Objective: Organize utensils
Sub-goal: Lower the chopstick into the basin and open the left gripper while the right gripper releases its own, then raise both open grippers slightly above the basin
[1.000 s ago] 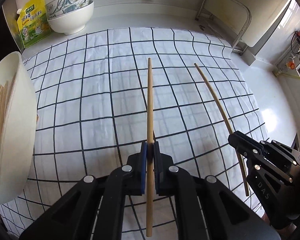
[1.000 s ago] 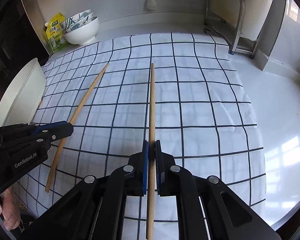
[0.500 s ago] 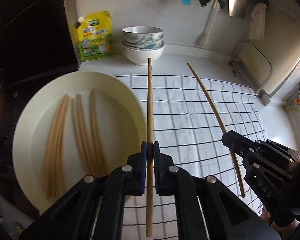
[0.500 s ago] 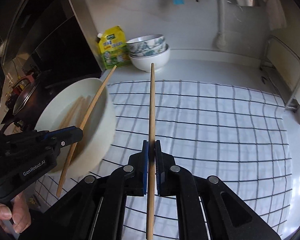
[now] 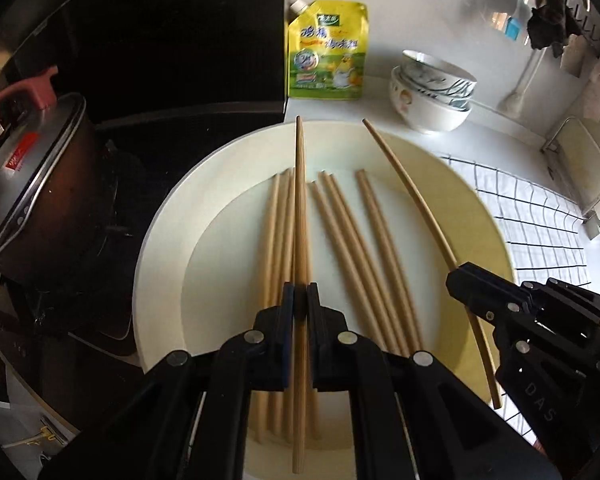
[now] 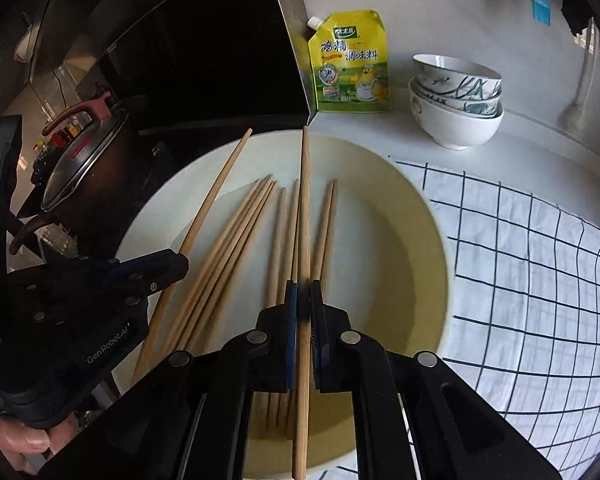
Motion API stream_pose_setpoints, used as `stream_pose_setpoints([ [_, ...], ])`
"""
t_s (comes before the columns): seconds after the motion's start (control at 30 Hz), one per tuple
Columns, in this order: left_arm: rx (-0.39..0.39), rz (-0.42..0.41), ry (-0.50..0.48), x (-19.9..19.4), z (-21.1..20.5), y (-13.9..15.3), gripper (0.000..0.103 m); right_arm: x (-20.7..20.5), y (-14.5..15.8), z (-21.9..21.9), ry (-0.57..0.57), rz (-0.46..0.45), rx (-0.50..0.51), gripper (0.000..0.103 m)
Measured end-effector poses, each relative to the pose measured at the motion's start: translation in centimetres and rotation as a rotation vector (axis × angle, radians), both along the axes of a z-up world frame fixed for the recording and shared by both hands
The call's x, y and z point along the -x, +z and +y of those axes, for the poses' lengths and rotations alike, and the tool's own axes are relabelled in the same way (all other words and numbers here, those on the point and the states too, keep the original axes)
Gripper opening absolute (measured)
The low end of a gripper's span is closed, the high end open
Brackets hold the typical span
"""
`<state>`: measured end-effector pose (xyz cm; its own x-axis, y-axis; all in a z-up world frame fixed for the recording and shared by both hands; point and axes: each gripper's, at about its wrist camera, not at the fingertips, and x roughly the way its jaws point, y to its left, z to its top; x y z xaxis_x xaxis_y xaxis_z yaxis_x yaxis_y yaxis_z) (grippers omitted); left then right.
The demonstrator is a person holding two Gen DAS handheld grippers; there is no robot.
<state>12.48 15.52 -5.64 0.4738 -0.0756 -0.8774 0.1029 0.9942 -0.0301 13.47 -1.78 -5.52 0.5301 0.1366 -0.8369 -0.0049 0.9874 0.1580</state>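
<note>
A large cream plate [image 5: 164, 248] [image 6: 420, 240] holds several wooden chopsticks [image 5: 352, 248] [image 6: 236, 240] lying side by side. My left gripper [image 5: 299, 300] is shut on one chopstick [image 5: 300, 200] and holds it above the plate, pointing away from me. My right gripper [image 6: 303, 296] is shut on another chopstick [image 6: 305, 208], also above the plate. Each gripper shows in the other's view: the right gripper [image 5: 460, 276] with its chopstick [image 5: 412, 200], the left gripper [image 6: 176, 268] with its chopstick [image 6: 216, 192].
A checked cloth [image 6: 520, 260] [image 5: 540, 216] lies right of the plate. A yellow seasoning pouch [image 5: 326, 48] [image 6: 350, 62] and stacked bowls [image 5: 432, 94] [image 6: 456, 100] stand behind. A lidded dark pot [image 5: 32, 184] [image 6: 80, 164] sits on the stove at left.
Both grippers have swung left from over the checked cloth to over the plate, each still carrying its chopstick.
</note>
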Motion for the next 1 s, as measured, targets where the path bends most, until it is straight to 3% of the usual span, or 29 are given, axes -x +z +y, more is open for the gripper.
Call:
stream_pose_setpoints([
  [0.37,0.021,0.058,-0.017,-0.9,1.2,-2.4,0.008,-1.0,-2.3,1.2,-0.057,0.080,0.001,0.007],
  [0.43,0.022,0.058,-0.005,-0.9,1.4,-2.4,0.023,-0.9,-2.3,1.1,-0.068,0.076,-0.003,0.011],
  [0.47,0.020,0.057,0.009,-0.9,1.7,-2.3,0.038,-0.8,-2.2,1.0,-0.076,0.068,-0.004,0.019],
  [0.53,0.024,0.047,0.028,-0.7,2.1,-2.0,0.050,-0.5,-1.9,1.0,-0.079,0.051,0.010,0.023],
  [0.7,0.035,0.030,0.060,0.1,3.0,-0.8,0.057,0.5,-0.9,1.0,-0.071,0.020,0.037,0.023],
  [1.0,0.026,-0.006,0.071,1.9,3.2,1.4,0.058,2.1,0.5,1.1,-0.067,0.000,0.038,0.027],
])
